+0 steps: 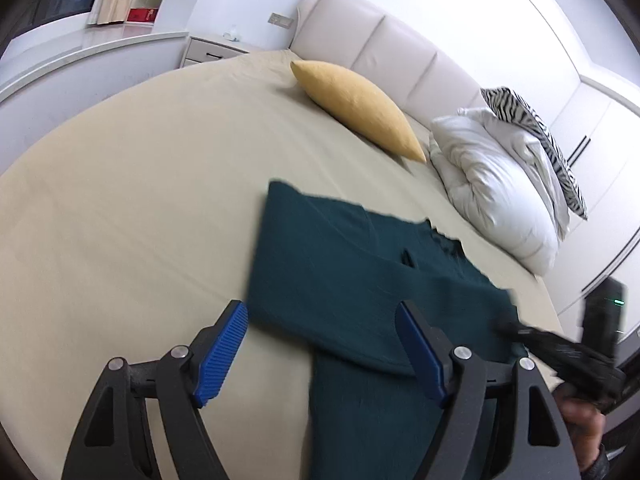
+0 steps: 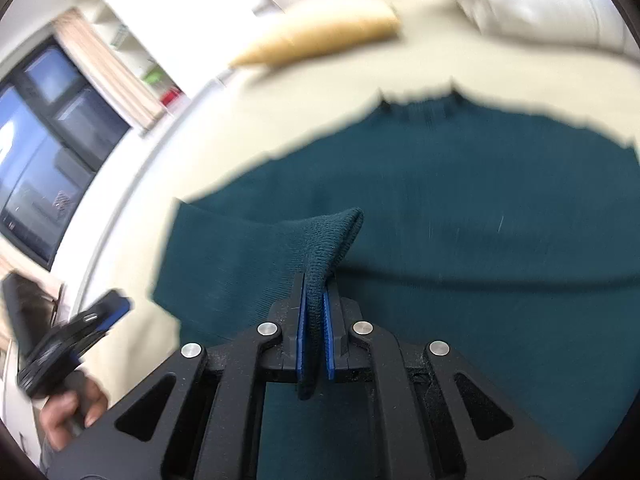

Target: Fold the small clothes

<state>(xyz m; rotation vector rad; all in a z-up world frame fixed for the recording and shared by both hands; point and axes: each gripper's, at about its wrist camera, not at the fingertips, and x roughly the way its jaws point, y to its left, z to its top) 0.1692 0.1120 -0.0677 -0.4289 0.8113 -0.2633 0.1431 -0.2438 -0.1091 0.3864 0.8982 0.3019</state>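
Across the beige bed (image 1: 120,208) lies the task's garment, a dark teal knit sweater (image 1: 340,264), spread flat near the foot side, partly folded with one layer lapped over the rest. Bed gives a wide soft surface, likely why it's laid out here. Padded headboard (image 1: 400,44) runs behind. White duvet (image 1: 492,184), bunched against the headboard with a zebra-print pillow (image 1: 532,128) on top, sits near the sweater's far edge but apart from it. Yellow cushion (image 1: 356,108) further along, well apart, no obstruction. Nightstand (image 1: 212,50) and window (image 2: 44,148) off to the side, irrelevant.

Right gripper (image 2: 316,320): blue pads pressed together on a pinched-up ridge of the teal knit, fabric tenting upward from the flat body. Judged reason: lifting a sleeve or edge to carry it over for the next fold. Motion blur in that view.

Left gripper (image 1: 320,348): jaws standing wide apart, nothing between the pads; one finger over bare sheet, the other over the sweater's near edge. Probably lining up for the next grasp. Whether it touches cloth, can't tell.

Nothing blocks the fold path; only the duvet crowds the far side.
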